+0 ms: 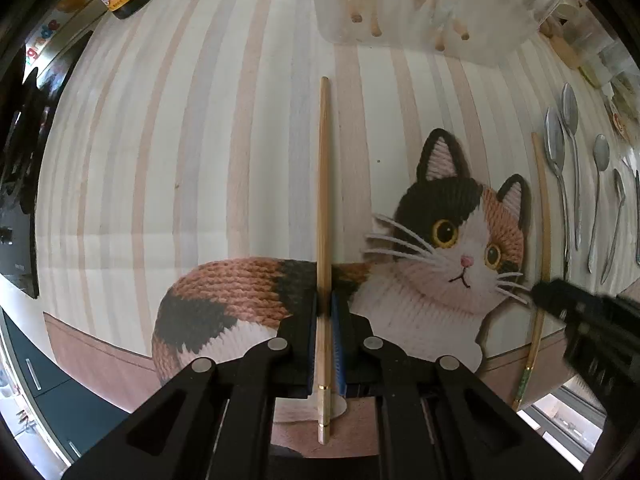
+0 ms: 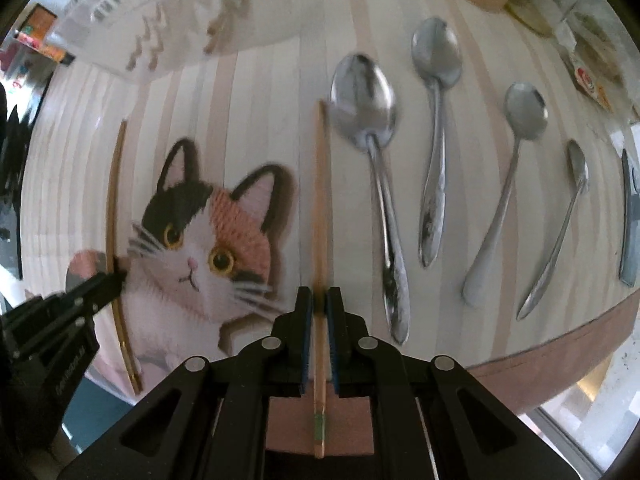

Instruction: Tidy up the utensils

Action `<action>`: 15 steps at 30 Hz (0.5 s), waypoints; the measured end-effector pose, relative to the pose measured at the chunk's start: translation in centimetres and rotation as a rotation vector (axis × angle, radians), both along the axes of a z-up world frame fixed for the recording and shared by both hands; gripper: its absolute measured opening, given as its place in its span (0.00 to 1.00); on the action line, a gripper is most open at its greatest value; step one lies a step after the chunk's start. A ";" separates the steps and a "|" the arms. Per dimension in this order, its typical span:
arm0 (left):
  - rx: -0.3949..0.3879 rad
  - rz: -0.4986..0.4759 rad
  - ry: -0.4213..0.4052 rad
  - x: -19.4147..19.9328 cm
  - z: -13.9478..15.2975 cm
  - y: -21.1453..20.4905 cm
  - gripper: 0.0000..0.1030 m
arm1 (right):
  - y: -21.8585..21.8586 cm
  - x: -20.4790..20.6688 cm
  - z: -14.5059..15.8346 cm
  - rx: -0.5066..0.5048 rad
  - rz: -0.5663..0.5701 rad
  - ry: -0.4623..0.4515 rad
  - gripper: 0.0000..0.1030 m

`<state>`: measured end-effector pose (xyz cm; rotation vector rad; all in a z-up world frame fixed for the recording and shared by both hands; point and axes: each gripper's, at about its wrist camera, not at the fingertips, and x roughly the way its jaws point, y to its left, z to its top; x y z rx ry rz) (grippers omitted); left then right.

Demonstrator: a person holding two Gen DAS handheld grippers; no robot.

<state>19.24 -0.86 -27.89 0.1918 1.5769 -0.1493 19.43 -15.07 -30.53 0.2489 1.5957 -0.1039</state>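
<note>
2 chopsticks are in hand, 1 per gripper. Nearest in the left wrist view, the left gripper (image 1: 325,300) pinches a chopstick (image 1: 323,184) low on its shaft, the tip pointing away over the cat-print mat (image 1: 440,248). In the right wrist view the right gripper (image 2: 319,300) is clamped the same way on the second chopstick (image 2: 319,200), which lies just beside the largest spoon (image 2: 366,96).

The step looks like pairing or stowing the chopsticks. The next move probably calls for carrying both to the clear tray (image 1: 420,12) at the far edge, where wooden sticks already show through the wall, keeping each stick level.

Farther right, a row of spoons (image 2: 440,120) waits. Whether either chopstick is lifted or touching the mat is unclear. The right view is blurred. The tray's compartments are cut off, and the dark item (image 2: 630,216) at the right edge cannot be identified.
</note>
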 end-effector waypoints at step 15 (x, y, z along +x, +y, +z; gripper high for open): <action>-0.006 -0.007 0.007 2.3 0.2 0.2 0.05 | 2.9 -1.3 -0.5 -0.018 0.022 0.010 0.23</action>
